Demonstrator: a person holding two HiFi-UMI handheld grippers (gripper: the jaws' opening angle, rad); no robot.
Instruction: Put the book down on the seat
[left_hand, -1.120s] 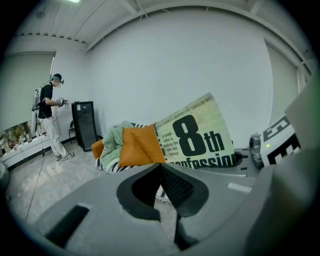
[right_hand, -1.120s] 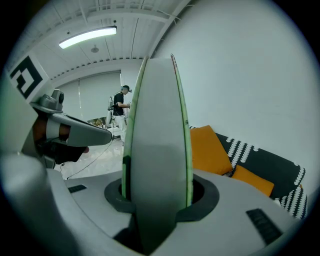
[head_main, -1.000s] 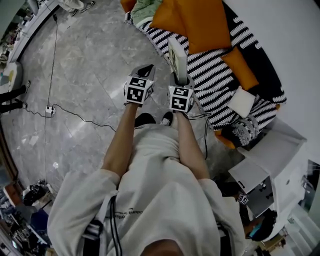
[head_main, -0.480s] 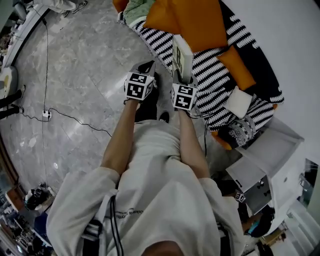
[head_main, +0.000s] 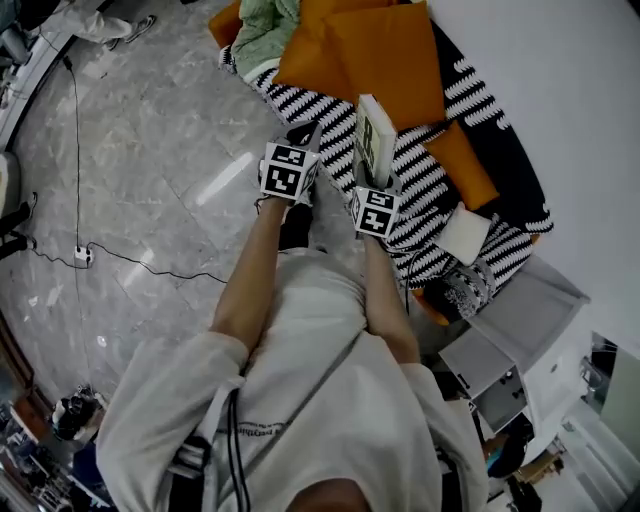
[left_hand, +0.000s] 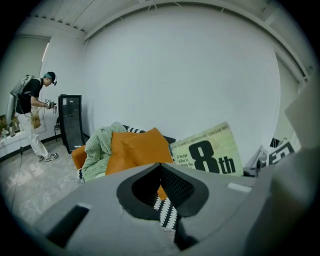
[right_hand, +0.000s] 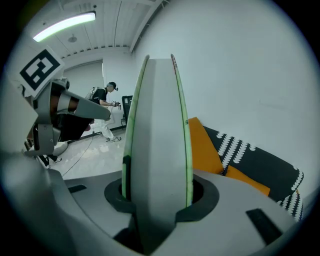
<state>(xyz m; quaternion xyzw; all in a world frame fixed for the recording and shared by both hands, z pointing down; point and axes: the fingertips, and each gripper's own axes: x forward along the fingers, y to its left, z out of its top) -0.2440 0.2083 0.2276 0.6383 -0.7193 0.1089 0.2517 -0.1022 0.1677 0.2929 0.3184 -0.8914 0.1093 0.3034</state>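
Hidden: your right gripper (head_main: 377, 186) covers the lower end of the book (head_main: 371, 138); you cannot tell whether the book touches the striped seat (head_main: 440, 140).
Right gripper: clamped on the book, which stands upright over the striped seat.
Left gripper (head_main: 304, 134): jaws closed tip to tip, nothing between them, just beside the book.
Change: a second ago your left gripper hung over the floor (head_main: 150, 150); now it is at the seat's edge.
Count: one book, two grippers, one other person (left_hand: 31, 107) far off.

Book (right_hand: 155, 130) bottom edge hidden inside right gripper (right_hand: 156, 195) jaws; seat (head_main: 420, 160) cut by top edge.
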